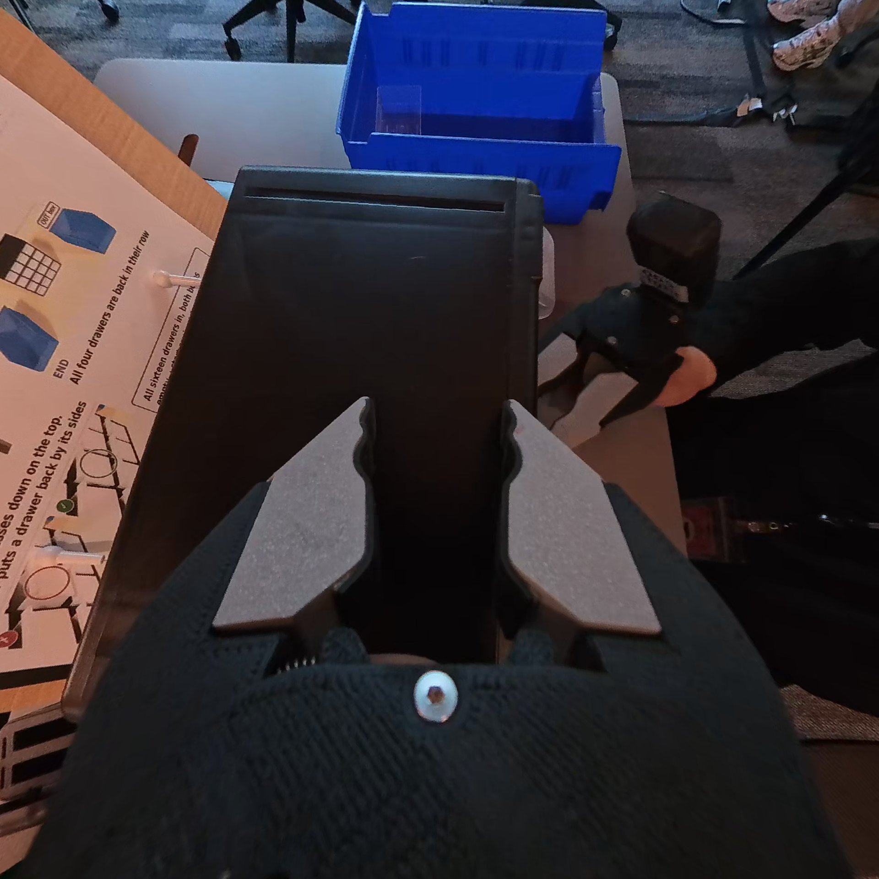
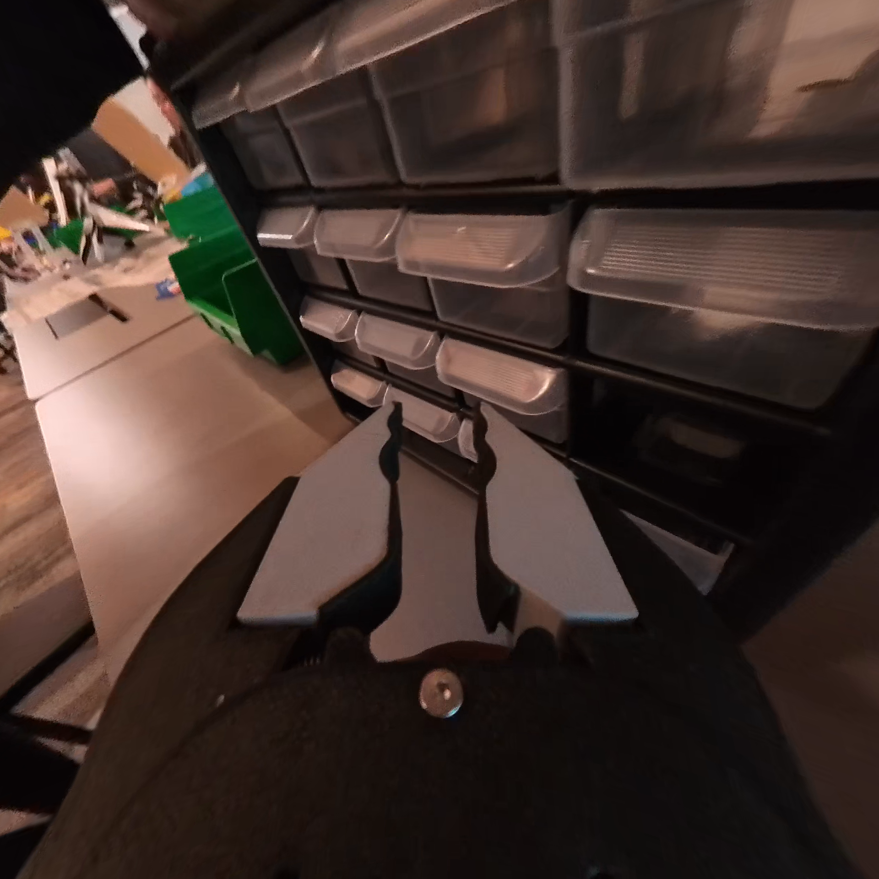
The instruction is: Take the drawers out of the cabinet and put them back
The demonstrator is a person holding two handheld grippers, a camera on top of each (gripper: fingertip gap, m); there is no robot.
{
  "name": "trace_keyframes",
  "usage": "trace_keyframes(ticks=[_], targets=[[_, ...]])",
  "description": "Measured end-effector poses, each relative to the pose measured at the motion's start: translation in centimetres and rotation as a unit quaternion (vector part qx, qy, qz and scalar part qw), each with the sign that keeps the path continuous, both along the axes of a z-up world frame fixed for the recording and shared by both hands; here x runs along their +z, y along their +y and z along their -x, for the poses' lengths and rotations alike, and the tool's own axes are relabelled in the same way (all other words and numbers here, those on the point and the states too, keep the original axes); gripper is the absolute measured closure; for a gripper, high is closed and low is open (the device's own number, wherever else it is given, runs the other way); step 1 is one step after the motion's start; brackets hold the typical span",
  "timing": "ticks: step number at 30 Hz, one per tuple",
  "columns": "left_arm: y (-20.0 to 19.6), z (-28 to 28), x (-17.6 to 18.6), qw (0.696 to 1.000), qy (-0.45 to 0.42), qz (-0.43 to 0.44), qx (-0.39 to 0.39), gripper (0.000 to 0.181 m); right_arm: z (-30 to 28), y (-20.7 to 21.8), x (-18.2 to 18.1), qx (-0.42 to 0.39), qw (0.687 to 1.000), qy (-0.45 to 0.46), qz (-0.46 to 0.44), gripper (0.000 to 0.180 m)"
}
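Left gripper [image 1: 436, 456] sits over the black top of the cabinet [image 1: 371, 333], fingers spread w/ nothing between them. Behind the cabinet: blue bin [image 1: 480, 114]; to its left a printed instruction sheet [image 1: 71, 356] w/ diagrams & text. Right gripper [image 2: 436, 428] is low at the cabinet front, fingers apart, empty, tips near the bottom-row clear drawers [image 2: 499, 385]. One slot on the right looks empty, though blur makes it hard to say. Green bin [image 2: 228, 285] beside the cabinet.

A: How does the left black two-finger gripper [image 1: 436, 418] stand?
B: Grey-faced fingers [image 1: 314, 513] spread wide, nothing clamped.
A: And the right black two-finger gripper [image 2: 436, 418]?
B: Fingers [image 2: 537, 518] parted, gap empty; a hand [image 1: 685, 376] holds its handle.
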State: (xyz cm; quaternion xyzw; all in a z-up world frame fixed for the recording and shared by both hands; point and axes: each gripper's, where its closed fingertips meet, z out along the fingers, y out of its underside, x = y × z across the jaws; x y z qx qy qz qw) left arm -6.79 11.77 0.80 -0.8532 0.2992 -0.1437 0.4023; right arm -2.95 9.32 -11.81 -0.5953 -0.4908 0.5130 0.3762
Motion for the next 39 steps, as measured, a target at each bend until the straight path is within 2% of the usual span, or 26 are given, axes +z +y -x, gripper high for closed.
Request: trace_keyframes(ticks=[1,3,8,10,11,17,19,32,39], targets=[[0.0,0.0,0.0,1.0,0.0,0.0,0.0,0.127,0.1,0.2,0.1,-0.004,1.0,0.004,0.016,0.154],[0.0,0.0,0.0,1.0,0.0,-0.001,0.0,0.127,0.5,0.2,0.1,0.002,0.998,0.012,0.057,0.165],[0.0,0.0,0.0,1.0,0.003,-0.005,0.001,0.128,0.8,0.3,0.3,0.017,0.976,0.058,0.208,0.179],[0.0,0.0,0.0,1.0,0.003,-0.005,0.002,0.128,0.7,0.7,0.1,0.019,0.963,0.075,0.257,0.18],[0.0,0.0,0.0,1.0,0.003,-0.005,0.002,0.128,0.6,0.9,0.0,0.016,0.959,0.076,0.271,0.171],[0.0,0.0,0.0,1.0,0.003,-0.006,0.001,0.128,0.1,1.3,1.0,0.02,0.959,0.107,0.263,0.164],[0.0,0.0,0.0,1.0,0.003,-0.006,0.001,0.128,0.1,1.4,1.0,0.03,0.953,0.112,0.281,0.17],[0.0,0.0,0.0,1.0,0.003,-0.007,0.0,0.128,0.0,1.3,1.1,0.066,0.935,0.113,0.329,0.175],[0.0,0.0,0.0,1.0,0.003,-0.007,0.0,0.128,-0.4,1.0,1.0,0.051,0.947,0.105,0.299,0.174]])
